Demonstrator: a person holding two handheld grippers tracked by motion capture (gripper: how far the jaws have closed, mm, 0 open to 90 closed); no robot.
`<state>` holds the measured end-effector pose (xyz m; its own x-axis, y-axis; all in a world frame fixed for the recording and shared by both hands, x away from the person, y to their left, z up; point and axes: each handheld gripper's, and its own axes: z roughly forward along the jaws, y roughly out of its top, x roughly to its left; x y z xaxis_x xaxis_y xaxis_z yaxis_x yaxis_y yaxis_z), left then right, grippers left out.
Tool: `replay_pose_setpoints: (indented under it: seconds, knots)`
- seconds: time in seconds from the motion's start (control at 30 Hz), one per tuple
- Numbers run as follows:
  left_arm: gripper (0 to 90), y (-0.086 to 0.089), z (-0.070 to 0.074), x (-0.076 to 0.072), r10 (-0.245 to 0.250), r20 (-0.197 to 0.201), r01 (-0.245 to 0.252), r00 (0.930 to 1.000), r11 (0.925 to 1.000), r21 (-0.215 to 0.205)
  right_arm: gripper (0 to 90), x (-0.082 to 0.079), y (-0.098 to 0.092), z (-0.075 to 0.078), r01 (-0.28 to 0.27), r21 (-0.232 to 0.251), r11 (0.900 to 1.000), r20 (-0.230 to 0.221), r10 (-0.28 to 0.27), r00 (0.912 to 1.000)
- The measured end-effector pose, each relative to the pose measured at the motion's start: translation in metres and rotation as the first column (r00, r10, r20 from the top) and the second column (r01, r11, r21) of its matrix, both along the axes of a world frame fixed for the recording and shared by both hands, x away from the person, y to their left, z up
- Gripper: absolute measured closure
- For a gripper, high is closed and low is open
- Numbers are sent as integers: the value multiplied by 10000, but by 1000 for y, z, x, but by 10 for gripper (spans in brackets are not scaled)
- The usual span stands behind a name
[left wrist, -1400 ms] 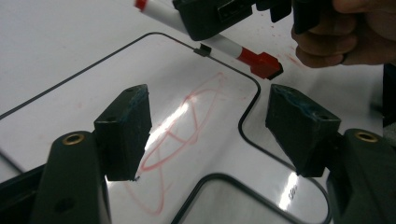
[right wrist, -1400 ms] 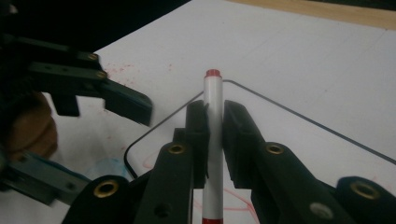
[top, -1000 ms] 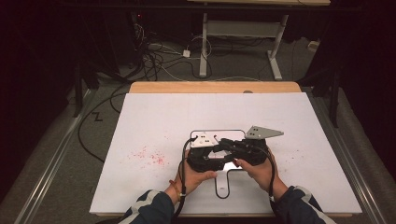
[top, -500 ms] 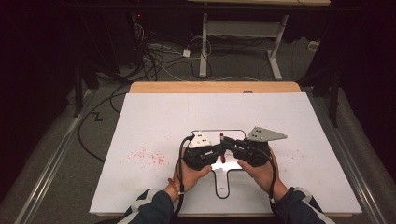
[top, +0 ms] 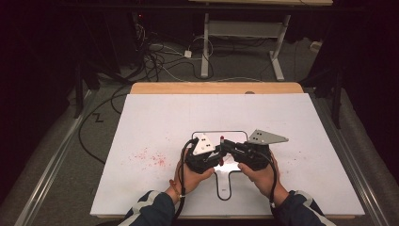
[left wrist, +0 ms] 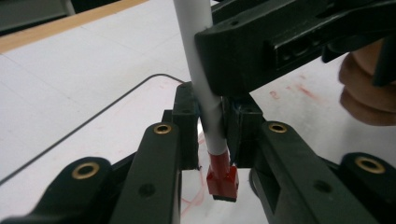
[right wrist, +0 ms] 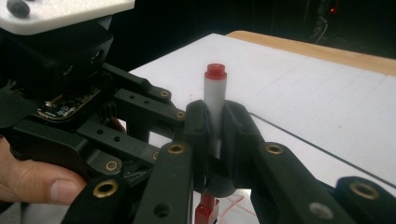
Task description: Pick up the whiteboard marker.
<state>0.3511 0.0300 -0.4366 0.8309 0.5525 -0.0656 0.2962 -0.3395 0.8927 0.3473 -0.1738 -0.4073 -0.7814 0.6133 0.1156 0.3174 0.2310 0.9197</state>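
Note:
A marker with a white barrel (right wrist: 215, 105) and a red end (right wrist: 215, 71) stands nearly upright between both grippers over the middle of the white board (top: 291, 122). My right gripper (right wrist: 215, 128) is shut on the barrel. My left gripper (left wrist: 211, 114) grips the same barrel (left wrist: 203, 84) just above the red cap (left wrist: 223, 179); its jaws have just been closing on it, then eased a little. In the high view the left gripper (top: 212, 159) and right gripper (top: 227, 147) meet nose to nose, with the marker's red tip (top: 221, 138) above them.
A black outline (top: 207, 133) is drawn on the board under the hands. Red ink specks (top: 150, 157) lie to the left. The wooden table edge (top: 216, 88) shows at the far side. Cables (top: 160, 61) and a desk frame (top: 277, 52) stand on the floor behind.
The left gripper has turned so that its grey plate faces up, and its jaws have closed on the marker. The right gripper has stayed almost still.

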Motion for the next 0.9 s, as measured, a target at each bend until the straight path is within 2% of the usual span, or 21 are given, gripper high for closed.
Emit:
replay_pose_setpoints:
  seconds: [0.03,0.3,0.37,0.43,0.57,0.67,0.77,0.9]
  knots:
    - [776,2,0,1,108,-11,-108,9999,9999,-29,817,0,0,0,8,-10,10000,32,-8,10000]
    - [786,4,1,2,-61,2,61,10000,9999,108,811,-2,0,1,36,-64,10000,119,-35,9999]
    - [786,6,0,2,-85,39,84,10000,9999,136,727,-3,0,2,170,-121,9998,262,-167,9995]
    - [786,9,-1,4,-43,41,43,10000,9999,91,696,-4,-5,5,215,-69,9997,354,-213,9991]
    - [786,19,-4,6,-213,63,213,9998,9998,-59,601,-11,-20,9,379,-505,9980,1111,-321,9933]
    - [786,25,-6,8,-482,138,485,9987,9986,-195,542,-16,-37,8,381,-684,9969,1361,-285,9903]
    - [786,30,-7,10,-569,188,572,9982,9982,-165,504,-22,-55,5,820,-1132,9902,1840,-602,9811]
    - [786,34,-7,13,-680,258,683,9974,9976,-100,456,-28,-76,-1,1150,-1433,9830,1931,-862,9774]
